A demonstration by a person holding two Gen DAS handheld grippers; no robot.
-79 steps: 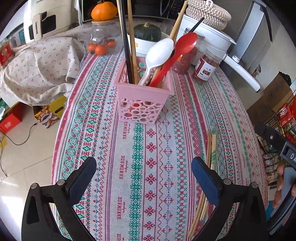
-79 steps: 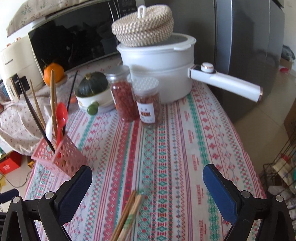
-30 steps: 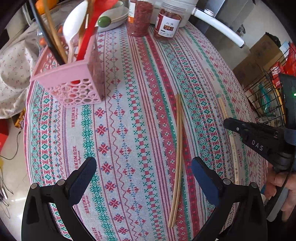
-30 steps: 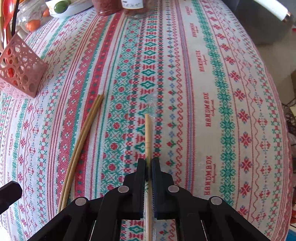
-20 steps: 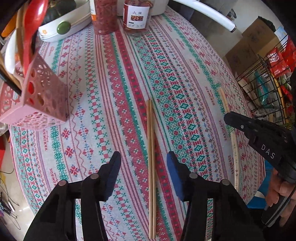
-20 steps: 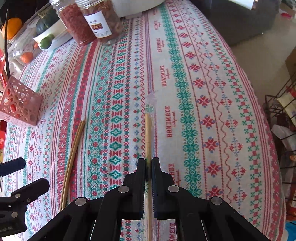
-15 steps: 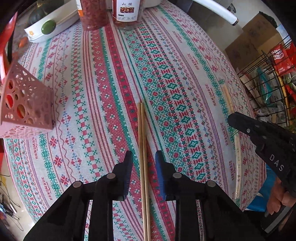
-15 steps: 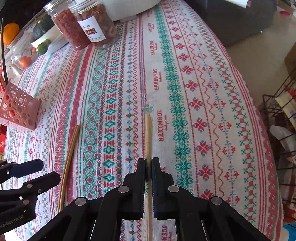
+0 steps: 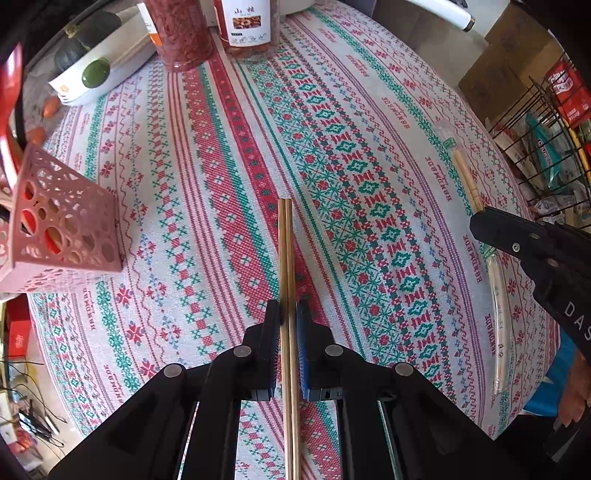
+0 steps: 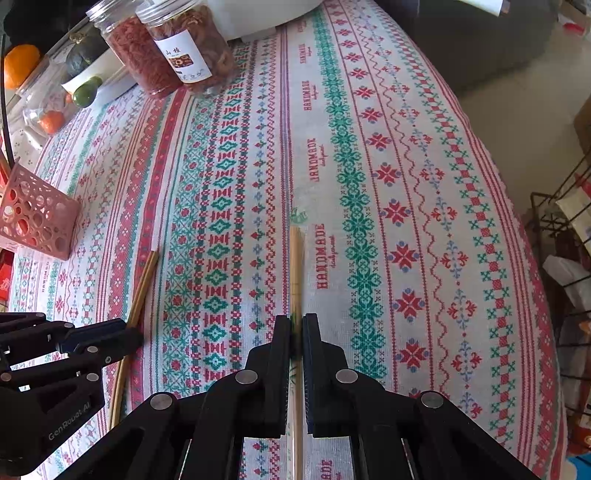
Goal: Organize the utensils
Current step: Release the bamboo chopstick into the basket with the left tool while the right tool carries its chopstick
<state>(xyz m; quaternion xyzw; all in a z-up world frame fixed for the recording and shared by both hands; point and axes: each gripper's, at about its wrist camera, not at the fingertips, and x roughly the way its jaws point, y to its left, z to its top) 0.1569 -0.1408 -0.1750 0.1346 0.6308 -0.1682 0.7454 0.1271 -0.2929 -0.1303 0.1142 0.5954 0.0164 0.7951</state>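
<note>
A bare pair of wooden chopsticks (image 9: 285, 240) lies on the patterned tablecloth (image 9: 369, 147). My left gripper (image 9: 287, 306) points straight down over its middle, jaws closing, pads against both sides of the pair. The right wrist view shows the same pair (image 10: 144, 284) running under the left gripper (image 10: 123, 338). My right gripper (image 10: 296, 321) is shut on a pair of chopsticks in a clear wrapper (image 10: 295, 258), which also shows in the left wrist view (image 9: 467, 181) near the table's right edge. The pink perforated utensil basket (image 9: 62, 229) stands at the left, holding a red spoon (image 9: 9, 85).
Two jars of dried food (image 9: 184, 37) (image 9: 245, 22) and a white bowl with a dark squash (image 9: 99, 70) stand at the far side. A black wire rack (image 9: 546, 147) with packets sits beyond the table's right edge. A hand (image 9: 572, 398) holds the right gripper.
My left gripper moved over the bare chopsticks, came down and its jaws went from wide open to closed around them. The right gripper stayed shut on the wrapped pair.
</note>
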